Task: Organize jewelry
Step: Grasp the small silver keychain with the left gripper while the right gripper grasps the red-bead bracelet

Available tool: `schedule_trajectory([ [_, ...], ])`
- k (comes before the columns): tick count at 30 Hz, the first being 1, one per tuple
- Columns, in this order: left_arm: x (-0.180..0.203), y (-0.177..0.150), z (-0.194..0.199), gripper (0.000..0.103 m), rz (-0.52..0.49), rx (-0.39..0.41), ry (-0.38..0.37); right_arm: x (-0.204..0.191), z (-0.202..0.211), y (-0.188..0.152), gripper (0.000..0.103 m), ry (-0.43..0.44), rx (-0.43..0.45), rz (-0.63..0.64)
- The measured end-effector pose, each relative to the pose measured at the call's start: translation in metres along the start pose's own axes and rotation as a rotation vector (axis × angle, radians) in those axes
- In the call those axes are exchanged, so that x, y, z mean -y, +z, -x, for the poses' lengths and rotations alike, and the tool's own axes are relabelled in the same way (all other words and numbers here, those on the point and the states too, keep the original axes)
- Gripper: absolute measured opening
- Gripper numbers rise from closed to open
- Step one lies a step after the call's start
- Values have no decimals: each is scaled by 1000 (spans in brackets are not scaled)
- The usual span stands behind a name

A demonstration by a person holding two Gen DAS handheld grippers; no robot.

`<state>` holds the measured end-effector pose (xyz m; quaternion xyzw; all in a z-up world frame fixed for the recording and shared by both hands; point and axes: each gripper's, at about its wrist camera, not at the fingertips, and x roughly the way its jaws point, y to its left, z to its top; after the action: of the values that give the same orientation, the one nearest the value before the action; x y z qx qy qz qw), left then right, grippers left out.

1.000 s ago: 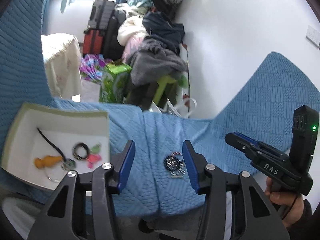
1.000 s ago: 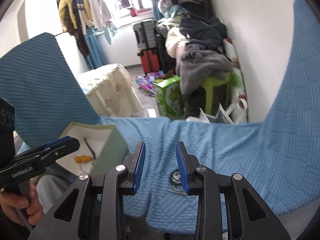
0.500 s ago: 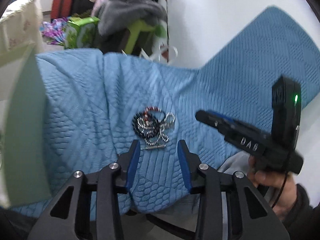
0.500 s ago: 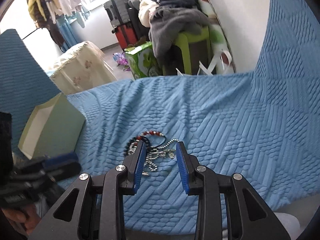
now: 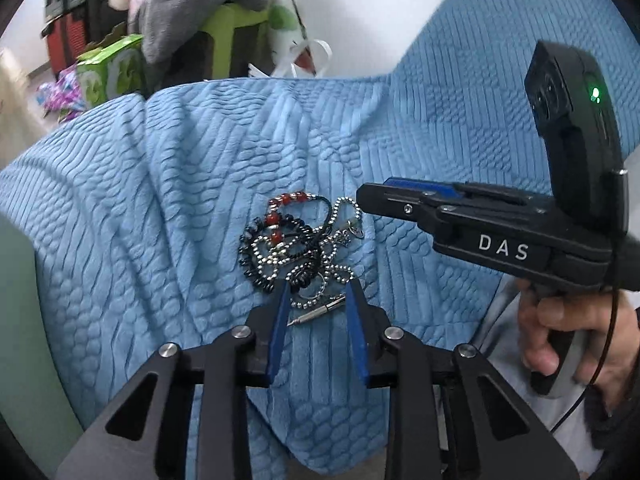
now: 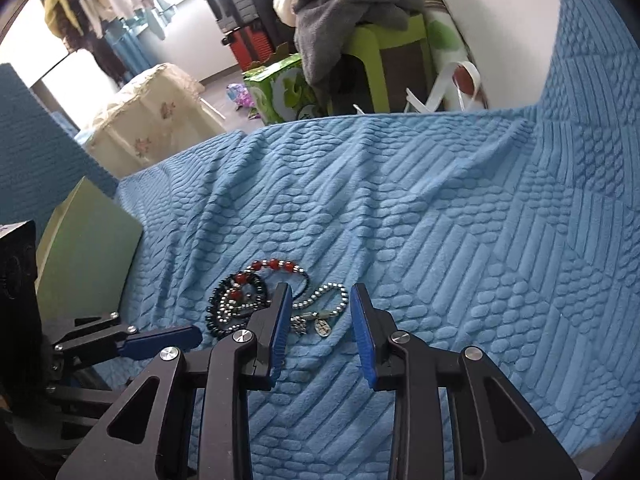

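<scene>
A tangle of jewelry [image 5: 296, 248] lies on the blue quilted cover [image 5: 180, 184]: black bead coils, a cord with red beads [image 6: 276, 266], and a silver ball chain with a pendant [image 6: 320, 316]. My left gripper [image 5: 316, 294] hangs low over the pile's near edge, its jaws closing. A silver ring and a thin metal pin [image 5: 320, 314] lie between its pads, which do not press on them. My right gripper [image 6: 320, 292] straddles the ball chain, narrow but open. Each gripper shows in the other view: the right gripper [image 5: 368, 200] and the left gripper [image 6: 192, 336].
A pale green box [image 6: 88, 264] stands left of the pile, its wall filling the left edge [image 5: 16, 320]. A person's hand [image 5: 552, 332] holds the right gripper's handle. Beyond the cover's far edge are a green stool [image 6: 376, 52] with grey clothes, a green carton and suitcases.
Both grippers have come down and forward onto the jewelry pile. The left jaws have narrowed. The box's inside has slid out of the left wrist view.
</scene>
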<state>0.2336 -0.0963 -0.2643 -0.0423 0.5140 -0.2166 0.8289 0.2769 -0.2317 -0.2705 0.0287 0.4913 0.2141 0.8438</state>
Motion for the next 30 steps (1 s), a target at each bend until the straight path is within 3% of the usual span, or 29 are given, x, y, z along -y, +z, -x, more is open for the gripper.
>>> schedule_trajectory([
  [10, 12, -4, -14, 26, -110, -71, 20, 11, 1, -1, 28, 20, 5, -57],
  [17, 28, -7, -20, 24, -249, -126, 44, 9, -1, 0, 28, 28, 5, -52],
  [18, 31, -8, -21, 22, -272, -133, 53, 9, -2, 0, 28, 26, 4, -53],
  [20, 36, -6, -27, 5, -309, -132, 96, 8, -4, 0, 28, 27, -1, -53],
  [24, 35, -7, -28, 4, -294, -118, 100, 2, -5, 0, 28, 41, 3, -32],
  [30, 19, -24, -8, 3, -141, -61, 69, -18, -13, 0, 28, 74, -4, 50],
])
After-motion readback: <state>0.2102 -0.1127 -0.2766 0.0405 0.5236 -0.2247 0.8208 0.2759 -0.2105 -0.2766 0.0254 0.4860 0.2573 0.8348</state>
